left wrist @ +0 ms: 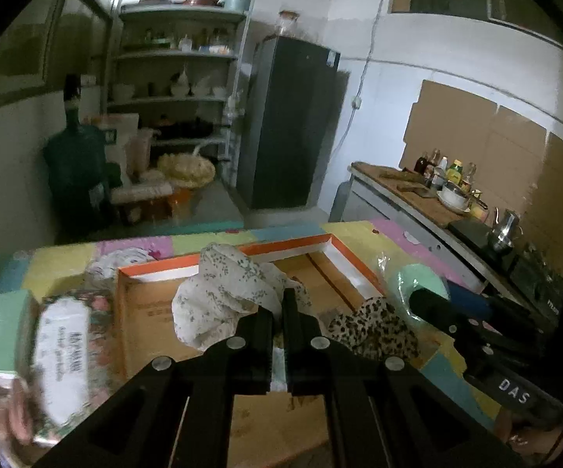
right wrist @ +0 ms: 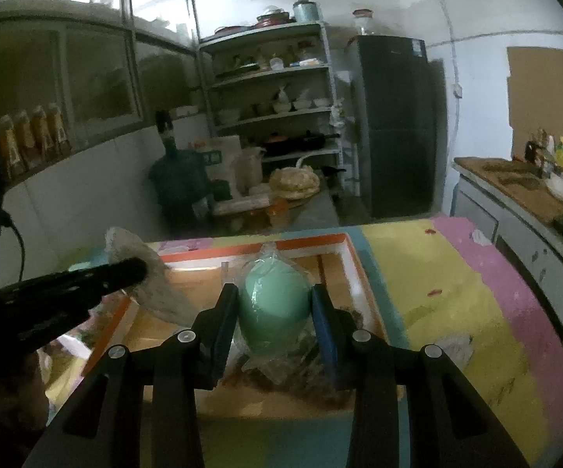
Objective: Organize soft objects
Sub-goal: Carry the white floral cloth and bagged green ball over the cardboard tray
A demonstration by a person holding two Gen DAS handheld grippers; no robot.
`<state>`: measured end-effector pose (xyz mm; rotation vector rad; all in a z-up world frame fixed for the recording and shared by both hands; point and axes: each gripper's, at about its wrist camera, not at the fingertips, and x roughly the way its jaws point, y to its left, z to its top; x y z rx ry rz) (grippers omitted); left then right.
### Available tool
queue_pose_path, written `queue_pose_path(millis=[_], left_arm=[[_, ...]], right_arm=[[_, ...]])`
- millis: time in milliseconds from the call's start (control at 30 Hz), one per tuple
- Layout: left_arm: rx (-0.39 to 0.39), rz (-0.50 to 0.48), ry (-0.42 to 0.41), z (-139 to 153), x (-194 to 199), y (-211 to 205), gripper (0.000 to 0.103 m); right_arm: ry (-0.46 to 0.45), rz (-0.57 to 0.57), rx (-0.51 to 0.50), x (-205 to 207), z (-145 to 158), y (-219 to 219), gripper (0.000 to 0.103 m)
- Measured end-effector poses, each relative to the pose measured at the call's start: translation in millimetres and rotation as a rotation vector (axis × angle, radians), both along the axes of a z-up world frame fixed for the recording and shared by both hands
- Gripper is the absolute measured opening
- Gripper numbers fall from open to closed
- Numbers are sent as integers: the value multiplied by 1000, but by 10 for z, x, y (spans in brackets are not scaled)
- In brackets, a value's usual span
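Observation:
My left gripper (left wrist: 279, 304) is shut on a white speckled cloth (left wrist: 223, 292), which hangs bunched over the open cardboard box (left wrist: 156, 273) with orange-edged flaps. A leopard-print cloth (left wrist: 375, 323) lies in the box to the right of the left gripper. My right gripper (right wrist: 275, 296) is shut on a mint-green soft ball in clear plastic wrap (right wrist: 273, 300), held above the same box (right wrist: 355, 269). In the right wrist view the left gripper (right wrist: 137, 269) comes in from the left with the speckled cloth (right wrist: 153, 284) dangling from it. The right gripper (left wrist: 422, 296) with the green ball (left wrist: 414, 277) shows at right in the left wrist view.
The box sits on a table covered in pastel patchwork (right wrist: 457, 292). A flower-print pack with a white label (left wrist: 67, 355) lies left of the box, and another pale cloth (left wrist: 125, 261) lies behind it. A kitchen counter (left wrist: 418, 199), a dark fridge (left wrist: 289, 124) and shelves (left wrist: 180, 78) stand beyond.

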<state>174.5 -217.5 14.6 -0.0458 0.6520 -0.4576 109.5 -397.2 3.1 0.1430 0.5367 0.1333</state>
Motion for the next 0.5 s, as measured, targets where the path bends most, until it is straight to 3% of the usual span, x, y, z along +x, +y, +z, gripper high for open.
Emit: queue_pose_path(millis=[167,500], left_arm=[[-18,15,69,-89,310,-114,4],[-3,37,111,-183,656,-347,4]], right_arm=[[14,28,-32,225,7,-110,39],[76,68,-25,694,-102,-237,39]])
